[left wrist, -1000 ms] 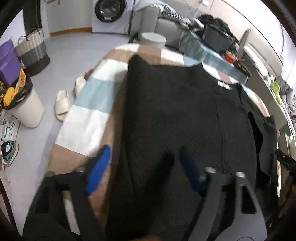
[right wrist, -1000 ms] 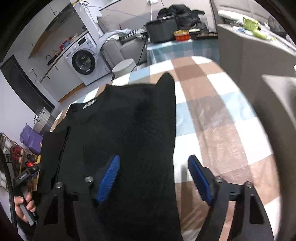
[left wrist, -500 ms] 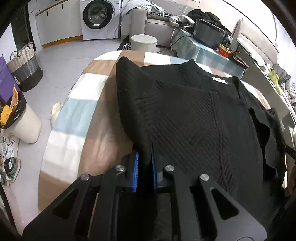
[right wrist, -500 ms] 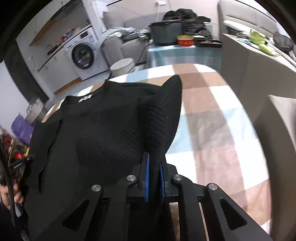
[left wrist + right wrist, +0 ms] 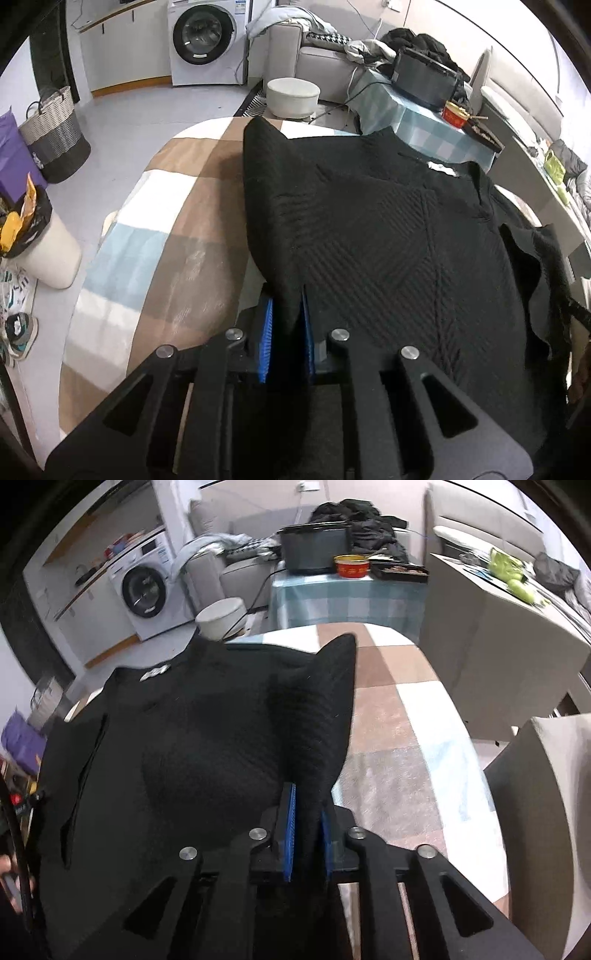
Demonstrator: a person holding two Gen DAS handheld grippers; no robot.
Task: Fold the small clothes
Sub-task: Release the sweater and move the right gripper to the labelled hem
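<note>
In the left wrist view, the left gripper (image 5: 287, 332) sat at the lower centre of the frame, its blue pads (image 5: 266, 338) pressed together on a pinch of the black sweater (image 5: 388, 236). The sweater filled the middle and right of the frame, spread over the checked table (image 5: 166, 236), with its collar label toward the upper right and one raised point of fabric at upper centre. Bare cloth of the table showed to the left. A washer (image 5: 205, 35) stood at the top left and a basket (image 5: 55, 136) at the left edge.

In the right wrist view, the right gripper (image 5: 306, 830) was at the lower centre, likewise clamped on the sweater (image 5: 207, 746), which covered the left and middle of the frame. The table (image 5: 399, 738) lay bare to the right.

The step in hand looked like lifting one edge to fold it over. To do it well, both grippers should probably rise together and level, keep the edge taut between them, carry it across toward the collar side, and lay it down flat before letting go. Uneven height would likely skew the fold, and the thick knit could slip from a shallow pinch.
</note>
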